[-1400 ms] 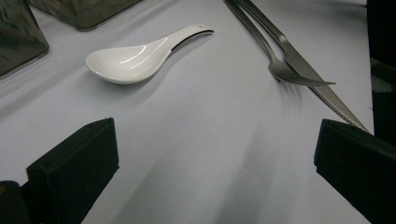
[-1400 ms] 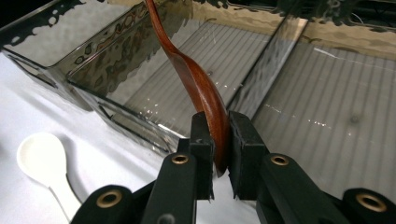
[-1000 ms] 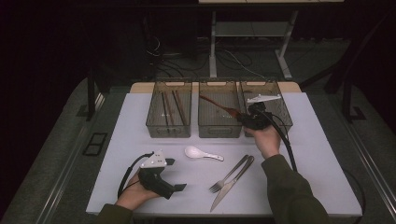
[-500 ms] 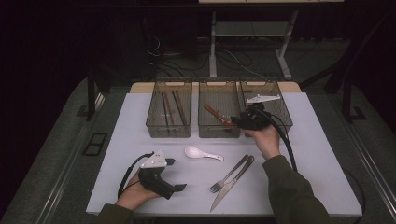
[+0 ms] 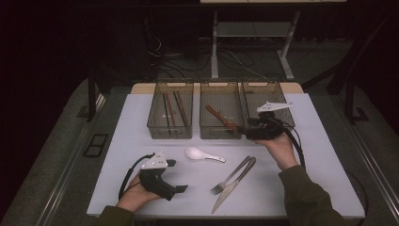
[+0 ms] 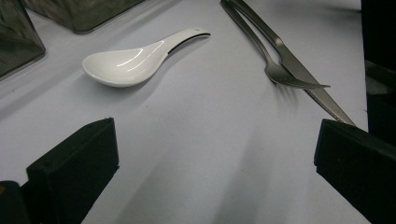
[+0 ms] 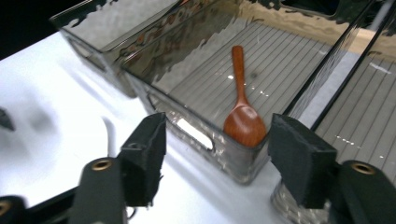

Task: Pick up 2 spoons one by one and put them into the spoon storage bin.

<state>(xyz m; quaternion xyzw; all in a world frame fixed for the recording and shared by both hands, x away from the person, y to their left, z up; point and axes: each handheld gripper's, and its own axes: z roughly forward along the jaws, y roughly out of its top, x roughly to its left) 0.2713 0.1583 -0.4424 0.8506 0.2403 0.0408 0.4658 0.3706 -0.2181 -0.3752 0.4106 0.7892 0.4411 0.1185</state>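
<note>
The middle bin (image 5: 221,109) serves as the landmark: it stands between two like bins at the far side of the desk (image 5: 141,136), and a wooden spoon (image 7: 242,105) lies inside it, bowl at the near wall, handle running away toward the far wall at a slant. The right tool (image 5: 241,131) hovers just outside that bin's near right corner, its jaws spread apart and empty, the spoon's bowl seen between them through the clear wall in the right gripper view. The spoon thus looks set down, and the likely next pick lies on the open desk nearer the person than the middle bin. There a white ceramic spoon (image 6: 135,58) rests in front of the bin, its long axis roughly crosswise, handle pointing toward a fork (image 5: 229,175) and knife (image 5: 235,183) lying side by side. The left tool (image 5: 181,189), resting on the desk with jaws wide and holding nothing, faces the white spoon and seems the nearer to it
</note>
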